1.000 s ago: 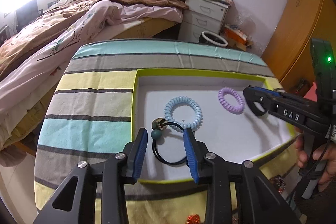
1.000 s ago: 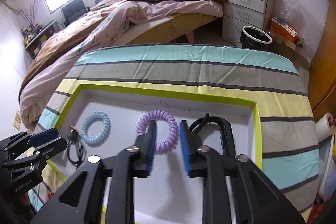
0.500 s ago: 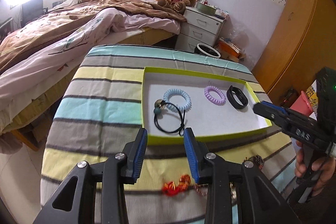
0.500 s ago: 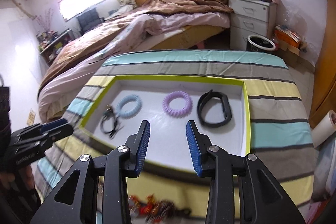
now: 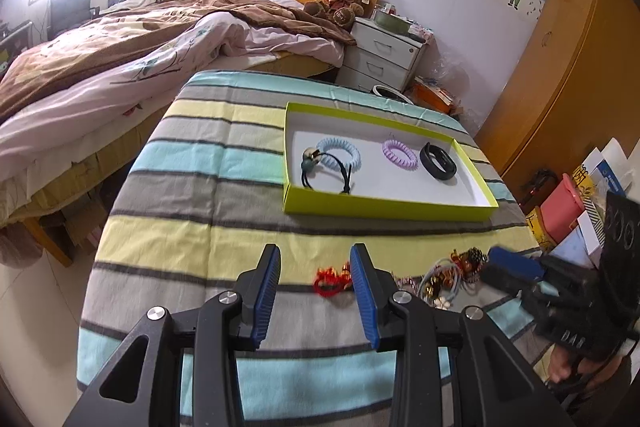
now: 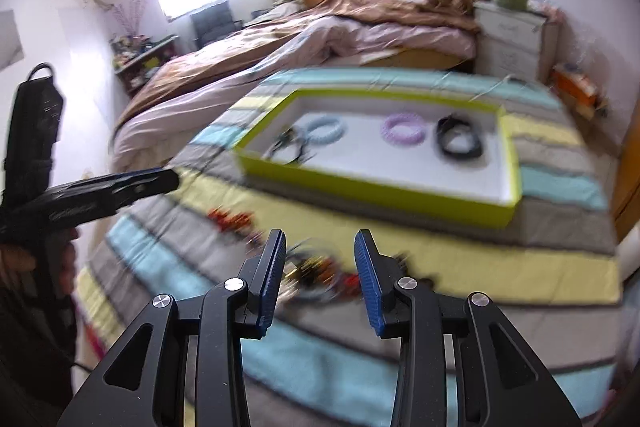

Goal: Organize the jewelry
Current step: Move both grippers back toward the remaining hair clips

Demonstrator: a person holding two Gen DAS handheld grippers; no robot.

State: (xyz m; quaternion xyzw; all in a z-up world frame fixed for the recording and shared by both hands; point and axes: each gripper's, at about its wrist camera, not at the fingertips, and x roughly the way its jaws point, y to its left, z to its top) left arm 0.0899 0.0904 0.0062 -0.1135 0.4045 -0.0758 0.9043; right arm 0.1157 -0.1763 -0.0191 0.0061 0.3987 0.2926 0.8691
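Left gripper (image 5: 315, 287) hangs over the striped cloth (image 5: 192, 187), jaws parted and empty; a red trinket (image 5: 330, 277) lies just ahead between its tips, more loose jewelry (image 5: 444, 277) off to its right. Right gripper (image 6: 320, 275) likewise released, nothing clasped, the blurred jewelry pile (image 6: 316, 269) directly beyond its fingertips. Farther ahead of both sits the green-rimmed tray (image 5: 384, 205), holding blue coil tie (image 5: 340, 155), black beaded tie (image 5: 326, 175), purple coil (image 5: 400, 154), black band (image 5: 438, 163).
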